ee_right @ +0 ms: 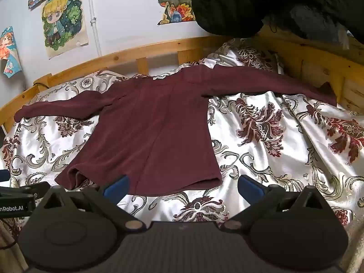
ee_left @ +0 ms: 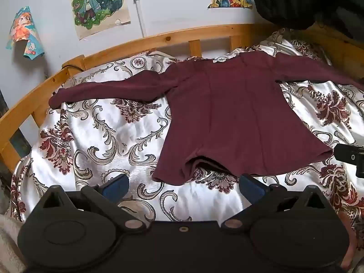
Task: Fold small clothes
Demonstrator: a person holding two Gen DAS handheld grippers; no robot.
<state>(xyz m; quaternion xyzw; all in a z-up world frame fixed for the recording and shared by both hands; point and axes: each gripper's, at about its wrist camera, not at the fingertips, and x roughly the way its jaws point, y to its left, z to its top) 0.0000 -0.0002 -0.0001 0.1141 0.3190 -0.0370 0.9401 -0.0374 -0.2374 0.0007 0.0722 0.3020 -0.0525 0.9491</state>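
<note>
A maroon long-sleeved top [ee_left: 234, 113] lies spread flat on the patterned bedspread [ee_left: 97, 122], both sleeves stretched out sideways and the hem toward me. My left gripper [ee_left: 183, 185] is open just short of the hem's left corner, nothing between its blue pads. In the right wrist view the same top [ee_right: 154, 132] lies ahead, and my right gripper [ee_right: 183, 185] is open at the hem's right part, its left pad at the hem's edge. The hem's left corner is rumpled and slightly lifted.
A wooden bed rail [ee_left: 159, 38] runs along the back and left, with posters [ee_left: 97, 2] on the wall behind. A black garment [ee_right: 273, 4] hangs over the rail at the upper right. The other gripper's black body [ee_left: 350, 157] shows at the right edge.
</note>
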